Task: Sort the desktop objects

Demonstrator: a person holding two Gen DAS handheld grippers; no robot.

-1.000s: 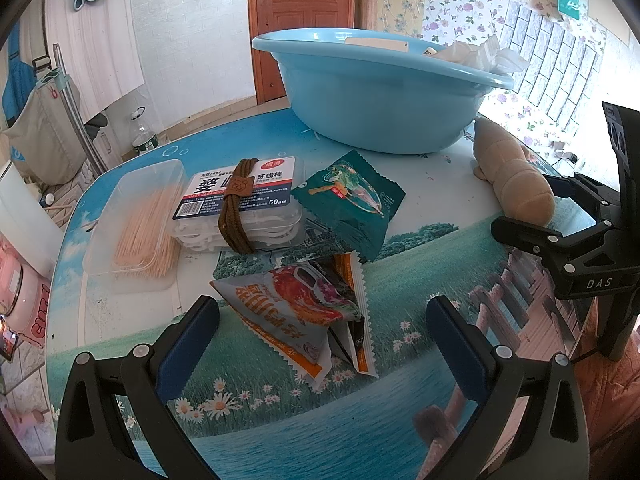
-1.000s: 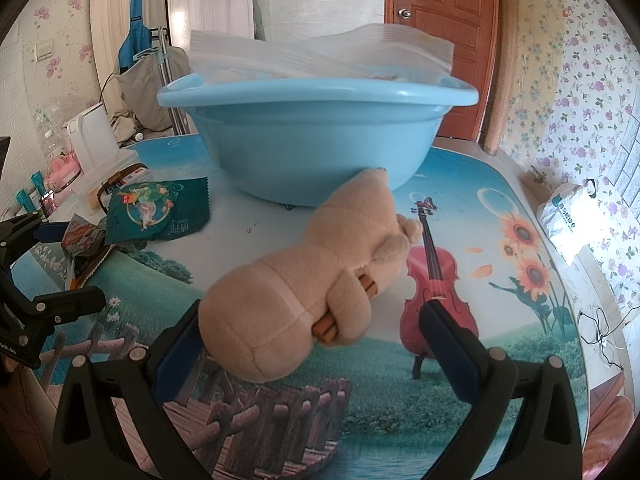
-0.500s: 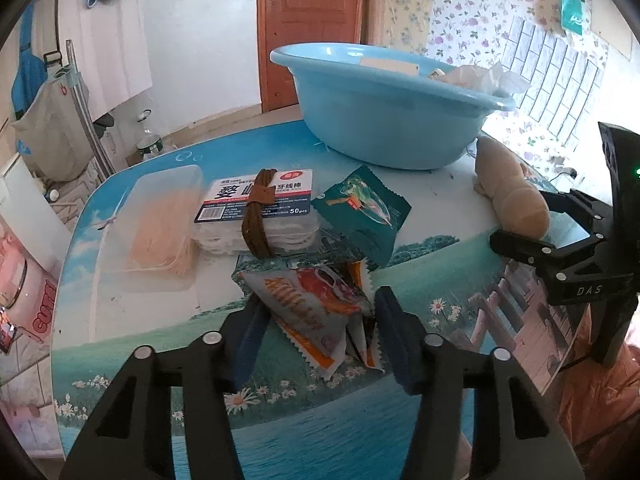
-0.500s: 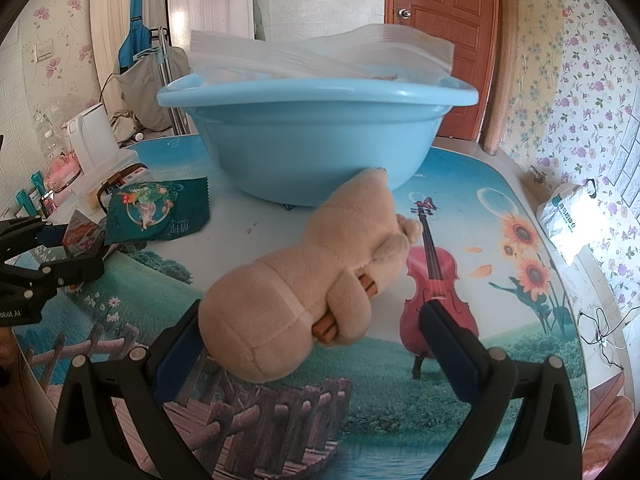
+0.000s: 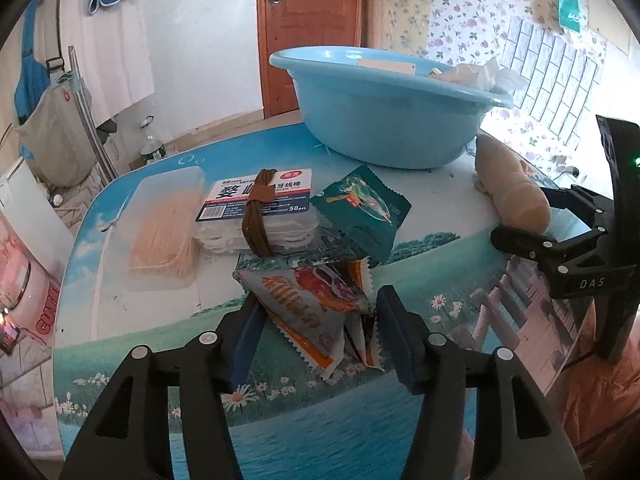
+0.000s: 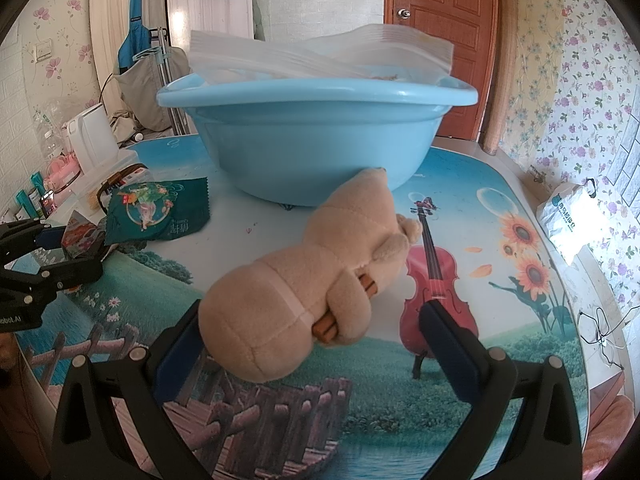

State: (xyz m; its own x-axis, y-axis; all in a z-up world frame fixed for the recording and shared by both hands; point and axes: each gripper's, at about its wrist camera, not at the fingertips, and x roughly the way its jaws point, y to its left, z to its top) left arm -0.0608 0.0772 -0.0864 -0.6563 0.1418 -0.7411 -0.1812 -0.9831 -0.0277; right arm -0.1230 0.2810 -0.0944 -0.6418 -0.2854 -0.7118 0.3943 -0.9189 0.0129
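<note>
My left gripper (image 5: 318, 340) is shut on an orange-and-white snack packet (image 5: 304, 304), with more packets bunched beside it. Behind lie a green packet (image 5: 360, 212), a floss-pick box (image 5: 260, 208) with a brown hair tie (image 5: 258, 216) on it, and a clear toothpick box (image 5: 164, 224). My right gripper (image 6: 316, 352) is open around the rear of a beige plush toy (image 6: 316, 276), which lies on the table. The plush also shows in the left wrist view (image 5: 508, 188). The blue basin (image 6: 316, 136) stands behind, holding clear bags (image 6: 320, 56).
The picture-printed table (image 6: 500, 280) drops off near both grippers. A white bag (image 6: 568, 220) lies beyond its right edge. A kettle (image 6: 90, 136) and bottles stand off to the left. A door and a clothes rack are at the back.
My left gripper went from wide open to shut on the snack packet and has pulled back a little with it. My right gripper and the plush have not moved.
</note>
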